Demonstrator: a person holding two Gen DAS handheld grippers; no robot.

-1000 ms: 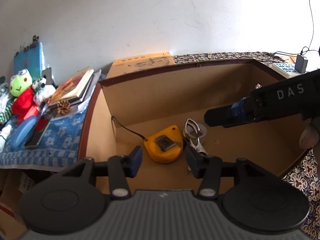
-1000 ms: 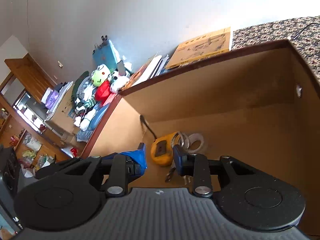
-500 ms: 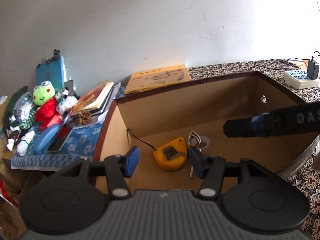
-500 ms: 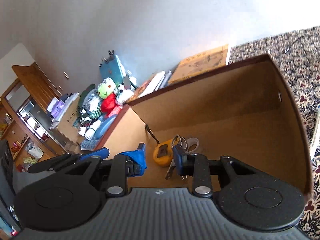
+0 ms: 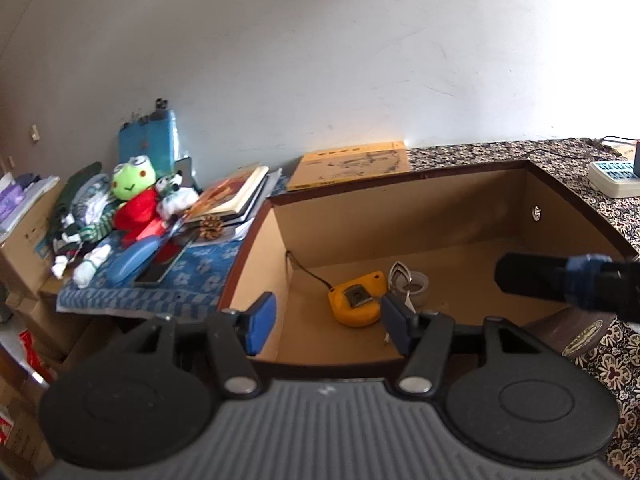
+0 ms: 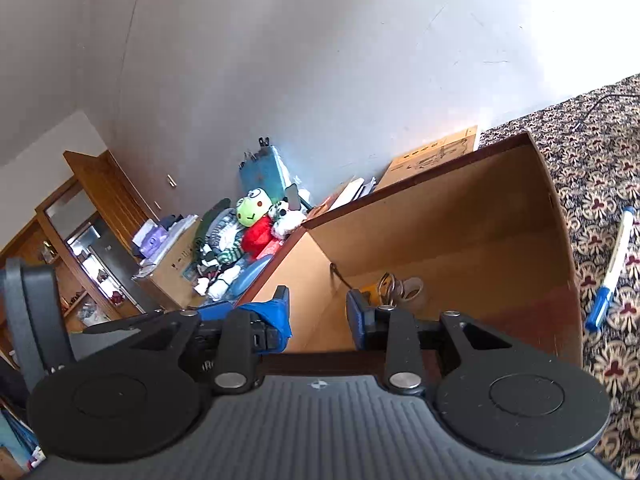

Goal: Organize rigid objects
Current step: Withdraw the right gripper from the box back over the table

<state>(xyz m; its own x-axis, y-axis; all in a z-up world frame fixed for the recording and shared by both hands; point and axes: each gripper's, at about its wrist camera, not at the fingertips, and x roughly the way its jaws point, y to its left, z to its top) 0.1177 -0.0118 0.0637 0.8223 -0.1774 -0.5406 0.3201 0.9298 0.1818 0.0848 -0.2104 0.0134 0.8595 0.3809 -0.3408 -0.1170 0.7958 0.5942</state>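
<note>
The left gripper [image 5: 326, 320] sits at the lower middle of its own frame, tilted downward over the near rim of the open cardboard box [image 5: 400, 208]; its jaws are opening, with nothing between the blue pads. On the box floor, at centre frame, lie a yellow tape measure [image 5: 354, 298], metal pliers [image 5: 400, 276] and a roll of tape [image 5: 418, 282], the three close together. The right gripper [image 6: 318, 312] enters the left view from the right edge as a dark bar over the box; in its own view it points slightly downward above the near box wall, jaws parted and empty. A blue-capped marker [image 6: 612, 268] lies on the patterned table [image 6: 592, 168] at the right edge, outside the box. A frog plush [image 5: 134, 188] sits at left.
</note>
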